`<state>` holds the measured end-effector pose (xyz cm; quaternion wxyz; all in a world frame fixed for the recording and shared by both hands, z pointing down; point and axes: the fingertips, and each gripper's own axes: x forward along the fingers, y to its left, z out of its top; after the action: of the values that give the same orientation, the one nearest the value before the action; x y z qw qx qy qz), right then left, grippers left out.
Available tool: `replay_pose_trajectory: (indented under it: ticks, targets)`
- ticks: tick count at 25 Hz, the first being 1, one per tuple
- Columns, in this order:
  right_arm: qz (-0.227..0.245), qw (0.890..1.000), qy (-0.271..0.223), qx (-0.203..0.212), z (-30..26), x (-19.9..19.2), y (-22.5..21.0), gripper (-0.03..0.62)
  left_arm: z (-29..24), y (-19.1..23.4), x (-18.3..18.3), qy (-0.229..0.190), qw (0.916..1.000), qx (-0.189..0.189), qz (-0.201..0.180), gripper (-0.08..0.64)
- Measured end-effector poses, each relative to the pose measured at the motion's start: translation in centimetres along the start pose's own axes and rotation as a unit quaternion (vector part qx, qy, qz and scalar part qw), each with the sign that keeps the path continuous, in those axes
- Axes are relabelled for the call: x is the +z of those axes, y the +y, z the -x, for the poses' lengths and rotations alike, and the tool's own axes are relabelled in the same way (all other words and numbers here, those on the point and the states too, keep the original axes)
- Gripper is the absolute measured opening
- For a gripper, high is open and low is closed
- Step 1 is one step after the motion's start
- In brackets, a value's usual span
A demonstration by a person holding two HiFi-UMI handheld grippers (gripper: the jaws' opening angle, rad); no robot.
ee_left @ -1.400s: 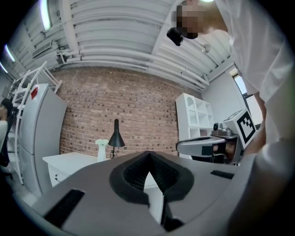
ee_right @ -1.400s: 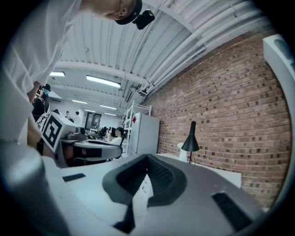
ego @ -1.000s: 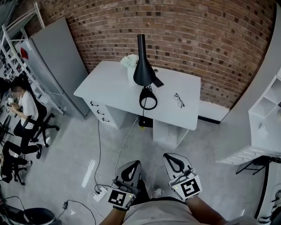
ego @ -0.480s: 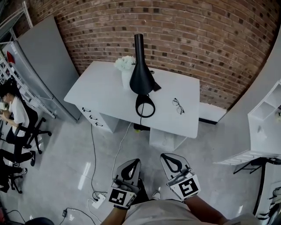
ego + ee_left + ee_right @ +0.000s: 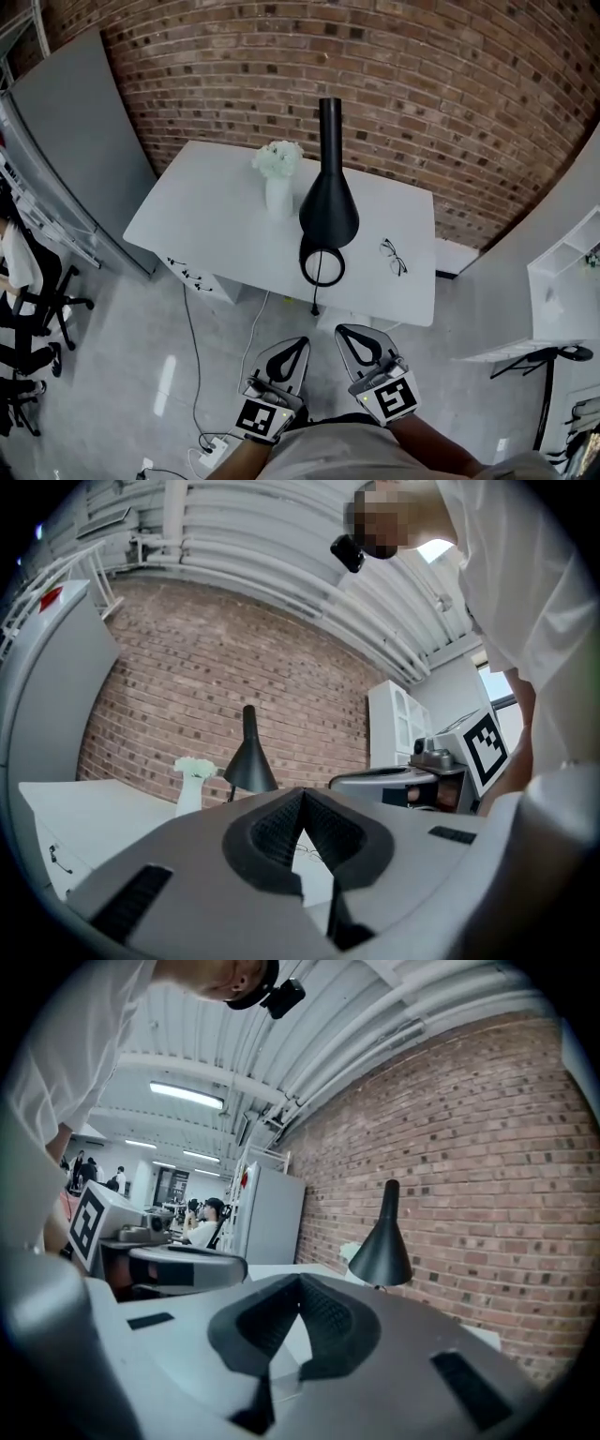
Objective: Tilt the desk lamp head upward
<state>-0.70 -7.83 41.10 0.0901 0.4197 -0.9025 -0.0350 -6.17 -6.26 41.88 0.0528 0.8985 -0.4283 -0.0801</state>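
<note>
A black desk lamp (image 5: 328, 208) stands on the white desk (image 5: 216, 216). Its cone head opens downward over a ring base (image 5: 322, 266), and its narrow neck points up. The lamp also shows in the left gripper view (image 5: 248, 762) and the right gripper view (image 5: 382, 1242), far ahead of both jaws. My left gripper (image 5: 296, 345) and right gripper (image 5: 350, 332) hang side by side over the floor, well short of the desk's front edge. Both are shut and hold nothing.
A white vase of flowers (image 5: 277, 178) stands left of the lamp; a pair of glasses (image 5: 393, 256) lies to its right. A cable (image 5: 187, 328) runs down to a floor socket. A grey cabinet (image 5: 66, 141) is at the left, white shelves (image 5: 562, 281) at the right, a brick wall (image 5: 450, 94) behind.
The desk and lamp have come nearer and shifted toward the middle of the head view as I moved forward. Both grippers stay shut, low, side by side.
</note>
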Motion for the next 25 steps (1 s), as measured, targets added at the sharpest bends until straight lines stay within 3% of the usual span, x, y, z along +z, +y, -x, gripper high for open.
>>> replay_pose_trajectory:
  ticks: [13,25]
  targets:
    - [-0.013,0.999,0.016,-0.048,-4.3,-0.7,-4.7,0.015,-4.0,6.8,-0.4,0.01,0.9998,0.014,0.009,0.005]
    - [-0.016,1.0,-0.024,0.007,-7.5,-2.4,-9.8,0.015,-8.3,8.2,0.0,0.029,0.9957,0.083,-0.03,0.003]
